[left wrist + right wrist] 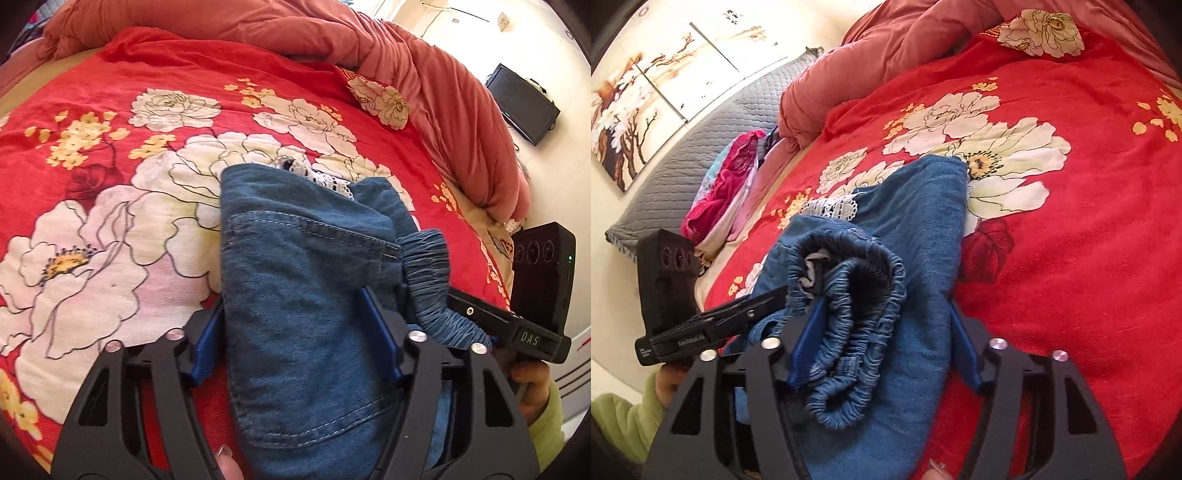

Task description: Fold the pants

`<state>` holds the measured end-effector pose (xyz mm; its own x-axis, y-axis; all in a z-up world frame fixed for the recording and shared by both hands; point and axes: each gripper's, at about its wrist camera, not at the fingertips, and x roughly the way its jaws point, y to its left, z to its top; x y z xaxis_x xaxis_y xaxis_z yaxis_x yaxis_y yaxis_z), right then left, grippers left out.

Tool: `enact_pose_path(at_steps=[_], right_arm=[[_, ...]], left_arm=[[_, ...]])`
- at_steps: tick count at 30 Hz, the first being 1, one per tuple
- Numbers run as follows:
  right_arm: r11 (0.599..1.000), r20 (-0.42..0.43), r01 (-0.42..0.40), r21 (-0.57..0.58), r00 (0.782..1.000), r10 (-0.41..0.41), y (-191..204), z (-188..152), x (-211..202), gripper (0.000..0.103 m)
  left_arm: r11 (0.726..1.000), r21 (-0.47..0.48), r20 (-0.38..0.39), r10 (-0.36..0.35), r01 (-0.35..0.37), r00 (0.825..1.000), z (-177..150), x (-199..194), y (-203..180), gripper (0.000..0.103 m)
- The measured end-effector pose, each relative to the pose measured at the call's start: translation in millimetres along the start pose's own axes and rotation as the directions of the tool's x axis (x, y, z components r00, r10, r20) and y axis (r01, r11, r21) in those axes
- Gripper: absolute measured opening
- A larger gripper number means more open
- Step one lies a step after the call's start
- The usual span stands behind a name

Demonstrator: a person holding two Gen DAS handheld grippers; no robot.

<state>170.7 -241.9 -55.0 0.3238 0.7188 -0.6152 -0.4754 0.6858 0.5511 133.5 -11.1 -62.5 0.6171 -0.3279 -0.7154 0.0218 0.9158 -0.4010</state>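
Note:
Blue denim pants lie bunched and partly folded on the red flowered bedspread. White lace trim peeks out at the far end. My left gripper is shut on a thick fold of denim, and both blue pads press its sides. To the right, the other gripper's body reaches the gathered elastic waistband. In the right wrist view my right gripper is shut on the pants, with the rolled waistband against its left pad. The left gripper's body shows at the left.
A pink quilt is heaped along the bed's far side. Pink and red clothes lie by a grey quilted headboard under wall paintings. A dark screen hangs on the wall. Green sleeves show at the frame edges.

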Motion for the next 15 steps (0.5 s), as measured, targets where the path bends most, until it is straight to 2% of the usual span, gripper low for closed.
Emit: enact_pose_path(at_steps=[2, 5, 7, 11, 15], right_arm=[[1.000, 0.014, -0.005, 0.000, 1.000, 0.005, 1.1, -2.1, -1.2, 0.047], [0.999, 0.054, 0.015, -0.032, 0.998, -0.013, 12.6, -6.3, -4.8, 0.039], [0.997, 0.077, 0.024, -0.073, 0.997, -0.019, 22.3, -8.4, -8.7, 0.033], [0.992, 0.113, 0.024, -0.128, 0.994, -0.009, 34.9, -6.9, -15.7, 0.031], [0.987, 0.126, 0.027, -0.161, 0.992, -0.006, 43.6, 3.6, -17.8, 0.030]], left_arm=[[1.000, 0.011, -0.007, -0.003, 0.003, 1.000, 0.0, 1.4, -5.3, 0.042], [0.997, 0.065, -0.014, 0.031, -0.031, 0.999, 0.8, -3.1, -16.5, 0.036], [0.997, 0.066, -0.016, 0.032, -0.031, 0.999, 2.3, -5.0, -17.8, 0.033], [0.996, 0.087, 0.013, 0.029, -0.030, 0.999, 6.9, -14.5, -22.9, 0.023], [0.996, 0.091, 0.026, 0.004, -0.007, 1.000, 16.5, -21.5, -25.1, 0.022]])
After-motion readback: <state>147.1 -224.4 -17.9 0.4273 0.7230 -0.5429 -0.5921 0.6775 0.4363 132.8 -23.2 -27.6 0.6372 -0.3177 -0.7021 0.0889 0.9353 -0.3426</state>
